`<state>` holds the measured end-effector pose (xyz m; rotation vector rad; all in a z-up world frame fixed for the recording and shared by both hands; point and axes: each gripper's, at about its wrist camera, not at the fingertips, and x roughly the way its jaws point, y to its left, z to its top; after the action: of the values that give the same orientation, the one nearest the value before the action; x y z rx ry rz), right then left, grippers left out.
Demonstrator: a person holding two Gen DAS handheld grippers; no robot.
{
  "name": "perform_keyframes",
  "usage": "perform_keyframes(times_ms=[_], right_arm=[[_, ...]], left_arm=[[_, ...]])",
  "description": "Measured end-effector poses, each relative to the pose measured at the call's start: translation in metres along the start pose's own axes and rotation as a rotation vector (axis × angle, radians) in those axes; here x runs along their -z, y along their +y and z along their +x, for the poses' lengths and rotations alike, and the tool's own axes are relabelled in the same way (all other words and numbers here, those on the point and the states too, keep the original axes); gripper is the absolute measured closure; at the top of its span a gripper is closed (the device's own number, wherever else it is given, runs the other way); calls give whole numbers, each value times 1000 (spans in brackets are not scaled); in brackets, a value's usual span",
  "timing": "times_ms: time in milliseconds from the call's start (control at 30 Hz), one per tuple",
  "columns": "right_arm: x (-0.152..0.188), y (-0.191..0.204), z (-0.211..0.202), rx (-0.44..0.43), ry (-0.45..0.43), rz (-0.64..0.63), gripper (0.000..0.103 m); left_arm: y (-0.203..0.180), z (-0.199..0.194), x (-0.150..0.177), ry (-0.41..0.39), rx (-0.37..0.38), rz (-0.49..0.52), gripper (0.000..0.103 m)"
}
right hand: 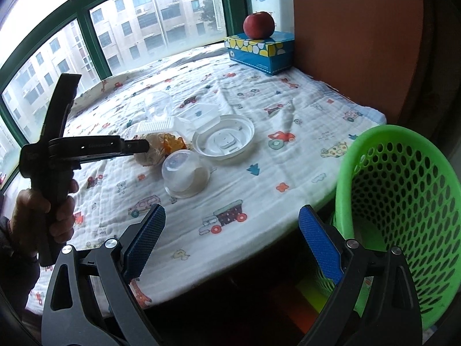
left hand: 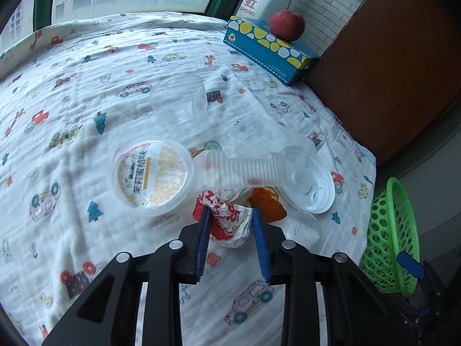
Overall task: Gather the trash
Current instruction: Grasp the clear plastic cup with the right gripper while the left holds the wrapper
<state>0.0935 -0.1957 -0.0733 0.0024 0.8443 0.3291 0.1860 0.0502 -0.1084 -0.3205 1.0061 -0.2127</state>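
Observation:
A heap of trash lies mid-table: a crumpled red-and-white wrapper [left hand: 230, 222], an orange bag [left hand: 266, 204], a printed round lid [left hand: 152, 173], a ribbed clear tray [left hand: 239, 170], a white round lid [left hand: 311, 187] and clear cups [left hand: 181, 101]. My left gripper [left hand: 230, 216] has its blue pads on both sides of the wrapper, closed against it. In the right wrist view the left gripper [right hand: 144, 147] reaches into the heap beside a small domed cup [right hand: 185, 174]. My right gripper [right hand: 232, 225] is open and empty at the table's near edge, next to the green basket [right hand: 403, 190].
A blue tissue box [left hand: 268, 49] with a red apple [left hand: 287, 25] on it stands at the far right corner by a brown panel [left hand: 389, 66]. The green basket [left hand: 394, 239] hangs off the table's right edge. Windows line the back.

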Motion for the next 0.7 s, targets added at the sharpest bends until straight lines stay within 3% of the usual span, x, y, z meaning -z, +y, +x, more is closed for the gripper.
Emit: perform_keyframes(times_ms=[333, 700], right_arm=[[-7, 21, 29, -43, 14, -31, 18], [-23, 45, 74, -73, 42, -59, 29]], left_arm=[[-3, -44, 21, -14, -4, 39, 77], [14, -102, 30, -92, -18, 39, 77]])
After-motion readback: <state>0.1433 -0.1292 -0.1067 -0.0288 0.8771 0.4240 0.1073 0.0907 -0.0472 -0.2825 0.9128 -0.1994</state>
